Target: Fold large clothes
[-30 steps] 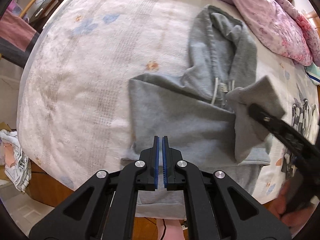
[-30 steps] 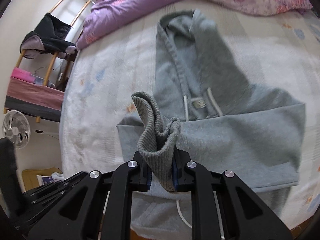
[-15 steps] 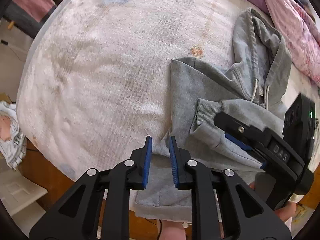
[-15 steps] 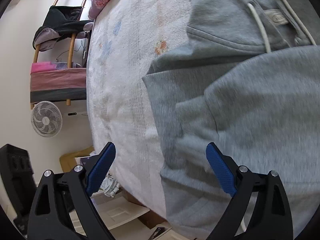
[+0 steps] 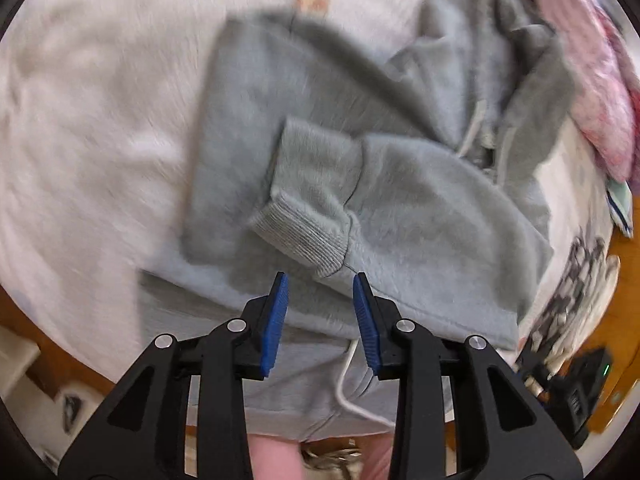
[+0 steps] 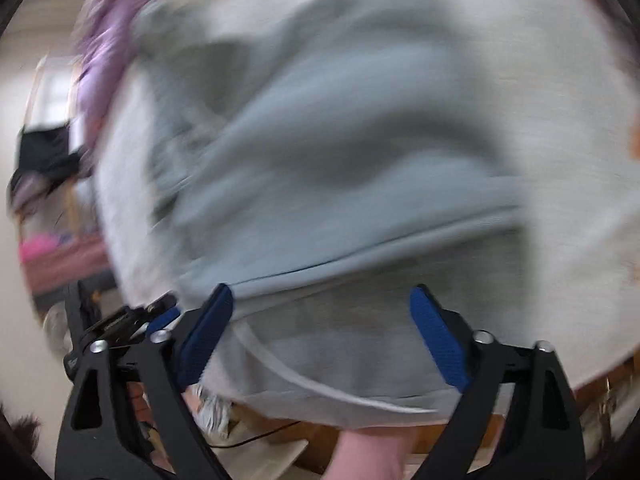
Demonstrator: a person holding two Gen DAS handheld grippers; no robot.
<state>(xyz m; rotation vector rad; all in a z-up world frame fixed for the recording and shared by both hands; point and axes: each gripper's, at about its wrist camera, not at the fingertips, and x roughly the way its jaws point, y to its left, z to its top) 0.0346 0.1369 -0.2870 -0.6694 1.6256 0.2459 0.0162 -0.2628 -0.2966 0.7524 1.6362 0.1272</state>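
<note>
A grey hoodie (image 5: 420, 216) lies on the bed with one sleeve folded across its body, the ribbed cuff (image 5: 304, 236) resting near the middle. My left gripper (image 5: 320, 280) points steeply down just in front of that cuff. Its jaws are opening, with the hoodie's lower body below them and nothing pressed between the pads. In the blurred right wrist view the hoodie (image 6: 340, 152) fills the frame. My right gripper (image 6: 320, 296) hangs over the hem near the bed's edge, jaws wide and closing, the pads clear of the cloth. A white drawstring (image 5: 352, 392) trails over the hem.
A pale bed sheet (image 5: 80, 100) surrounds the hoodie. A pink quilt (image 5: 600, 80) is bunched at the far right, a purple one (image 6: 104, 40) further back. The wooden bed edge (image 5: 40, 320) runs close below the grippers. A person's leg (image 5: 272, 460) stands by it.
The right gripper let go of the sleeve cuff, which now lies across the hoodie's body, and swung over to the hem. The left gripper sank toward the hoodie and its jaws parted.
</note>
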